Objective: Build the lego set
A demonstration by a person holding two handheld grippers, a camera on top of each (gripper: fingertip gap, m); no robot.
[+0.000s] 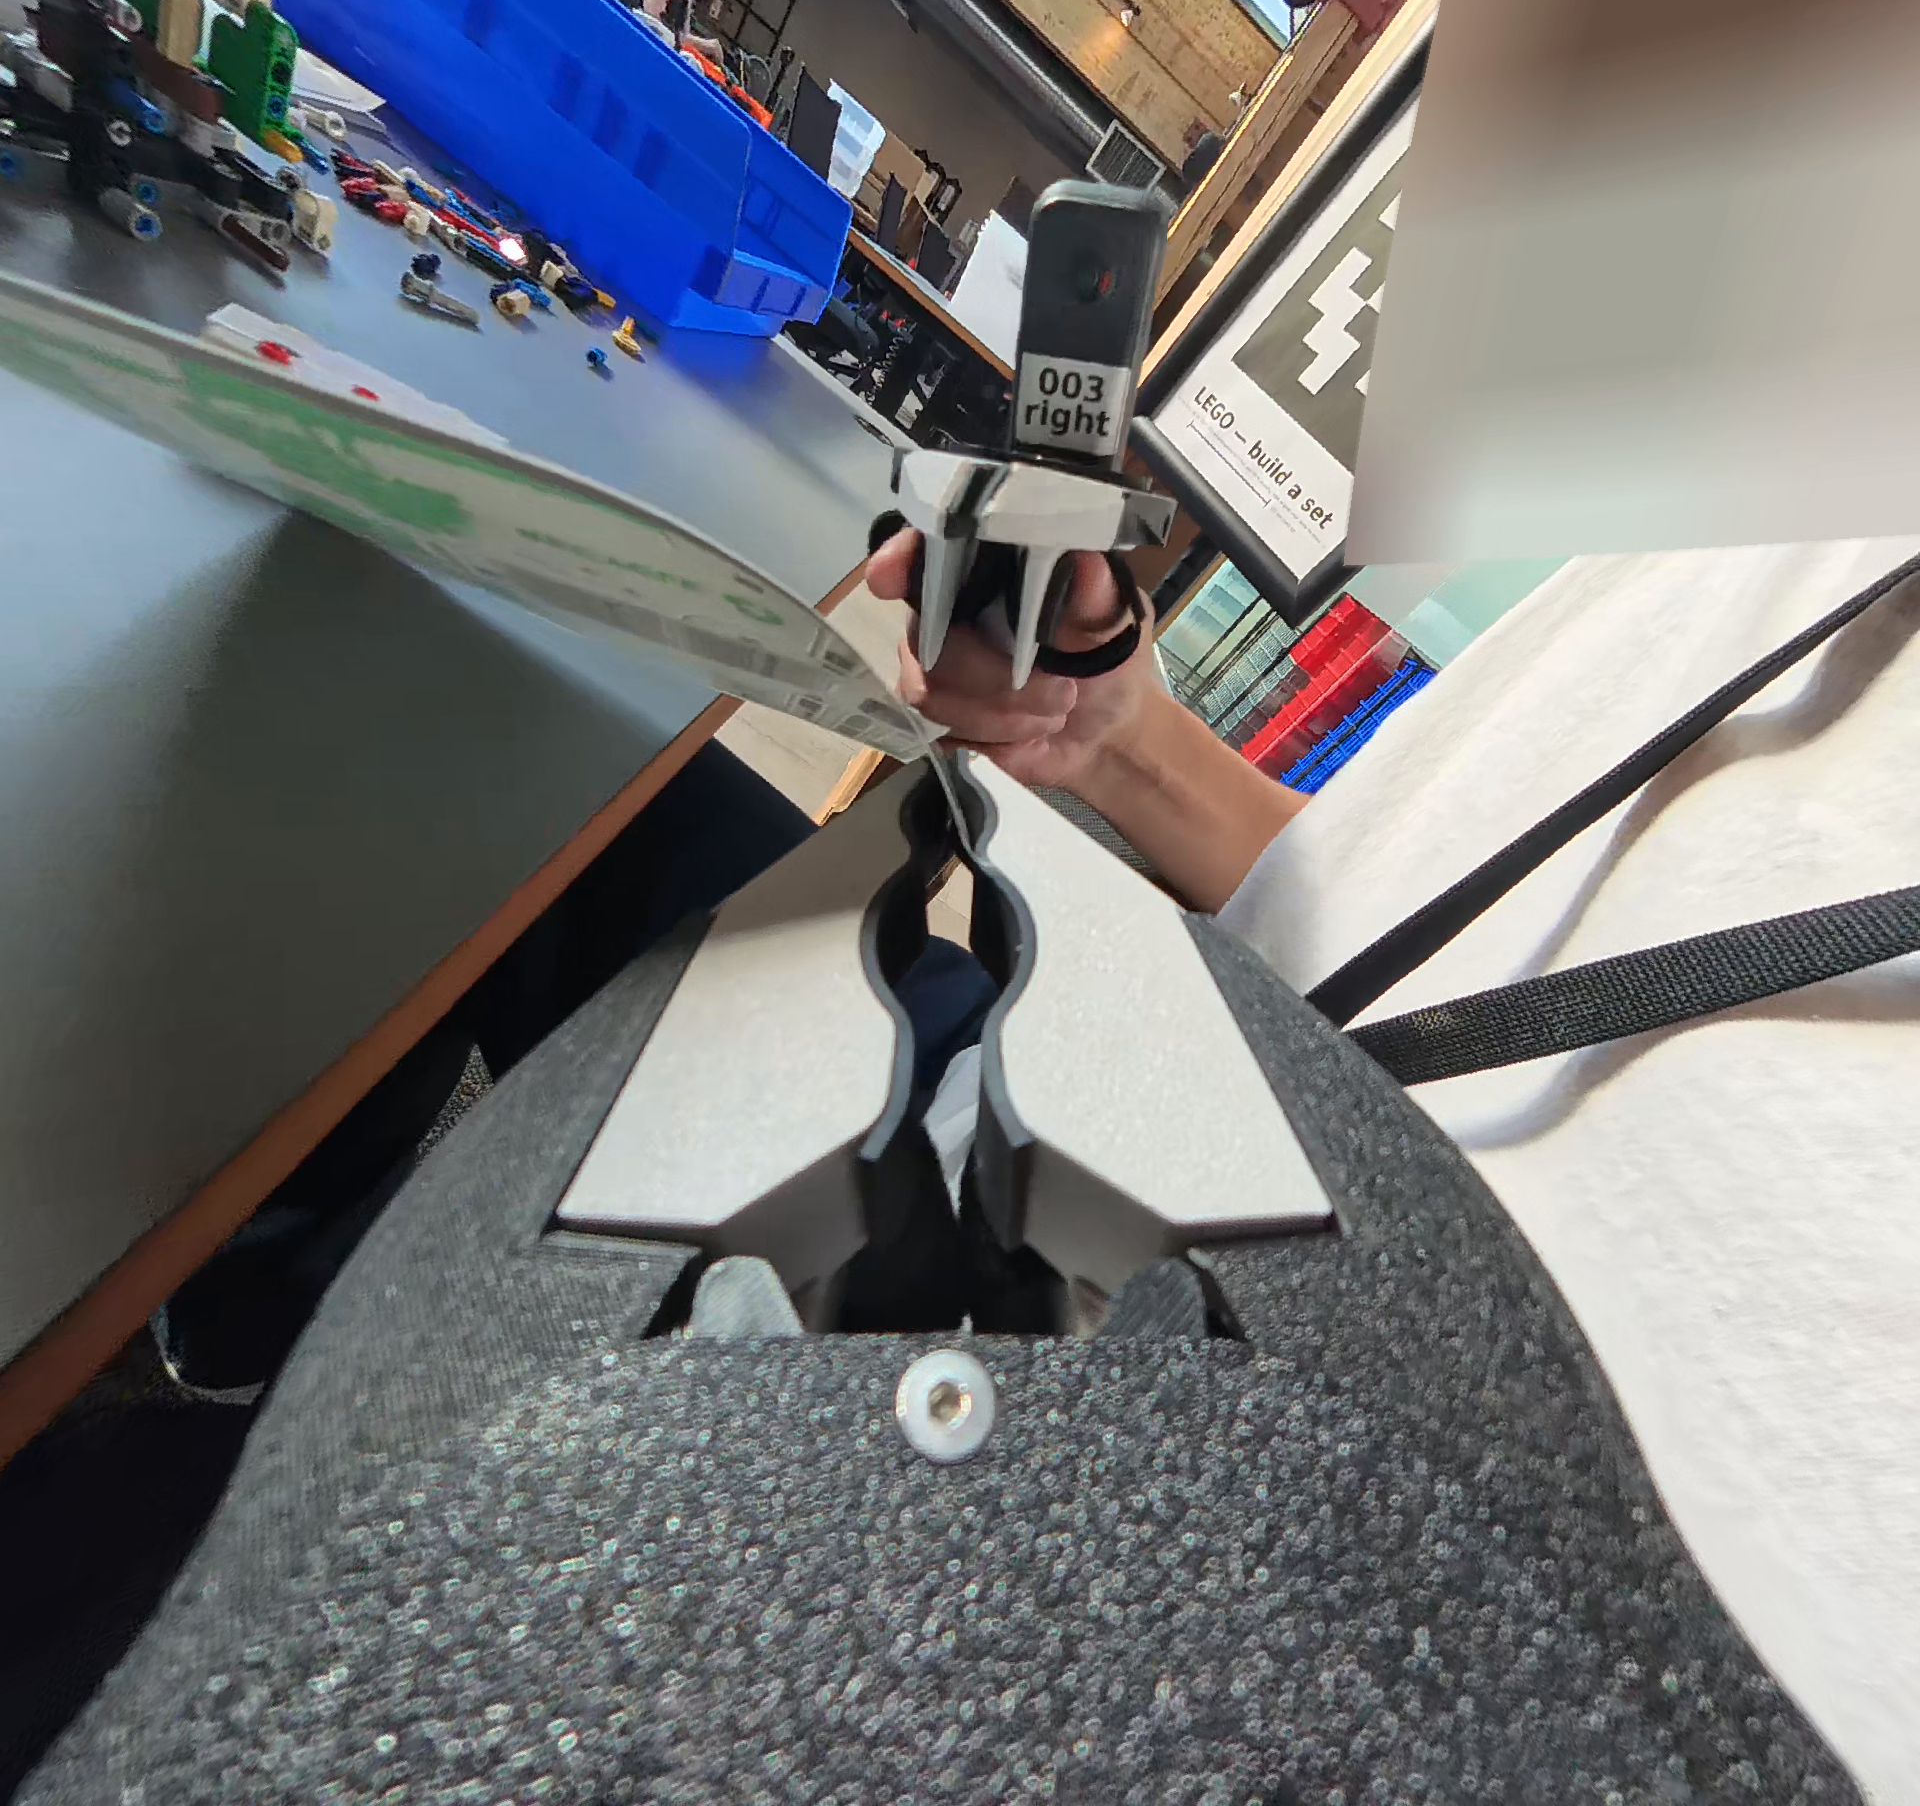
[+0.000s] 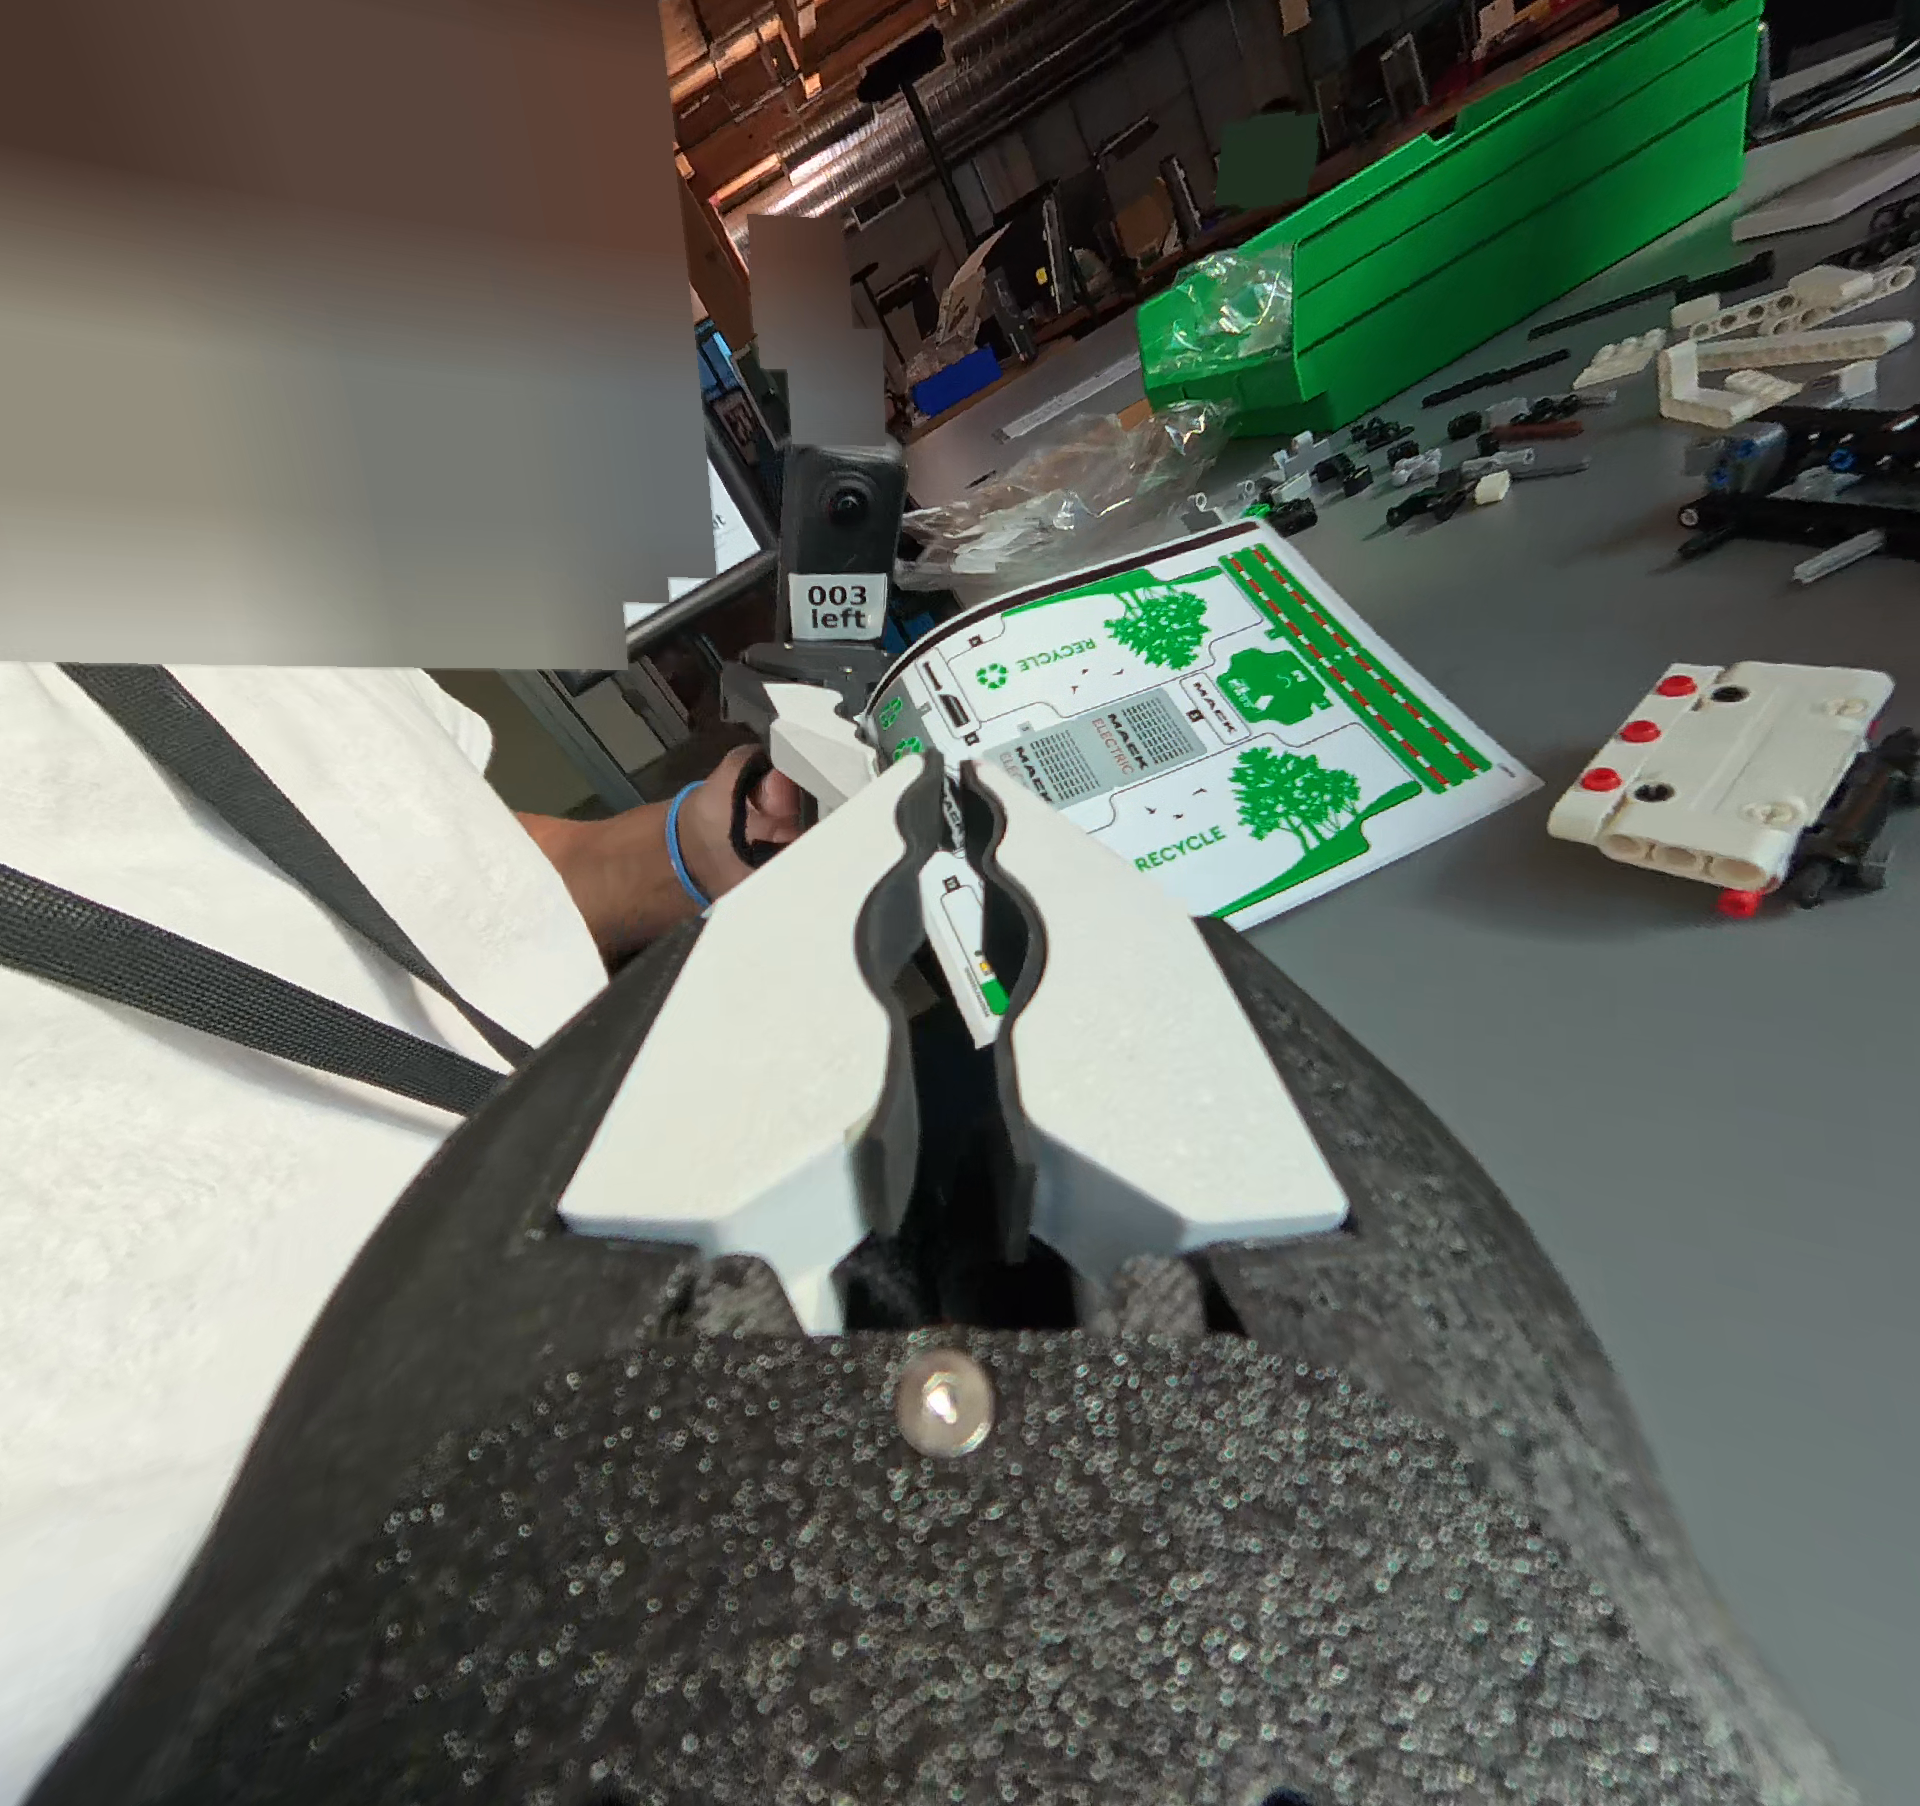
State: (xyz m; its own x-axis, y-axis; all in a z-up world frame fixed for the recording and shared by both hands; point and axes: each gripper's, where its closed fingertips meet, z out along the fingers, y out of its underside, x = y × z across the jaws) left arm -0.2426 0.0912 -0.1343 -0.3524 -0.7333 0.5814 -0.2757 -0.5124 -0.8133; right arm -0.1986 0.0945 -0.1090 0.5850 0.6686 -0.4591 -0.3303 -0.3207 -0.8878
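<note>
A white sticker sheet with green prints (image 2: 1247, 717) lies partly on the grey table (image 2: 1507, 1081), and its near end curls up off the table's edge. It also shows in the left wrist view (image 1: 468, 499). My left gripper (image 1: 951, 806) is shut on the sheet's curled edge, and it shows in the right wrist view (image 2: 821, 743) at the sheet's left end. My right gripper (image 2: 945, 785) is shut close beside it. A narrow white sticker strip with a green and yellow end (image 2: 964, 941) lies between its pads. The right gripper shows in the left wrist view (image 1: 977, 670), just above the sheet's tip.
A blue bin (image 1: 582, 94), a part-built brick model (image 1: 156, 94) and loose pieces (image 1: 468, 239) lie far on the table. A green bin (image 2: 1455, 250), plastic bags (image 2: 1091, 478) and a white panel with red pins (image 2: 1714, 780) lie right. The table's wooden edge (image 1: 416, 1008) is near. There is about 6 cm between the tips of the two grippers.
</note>
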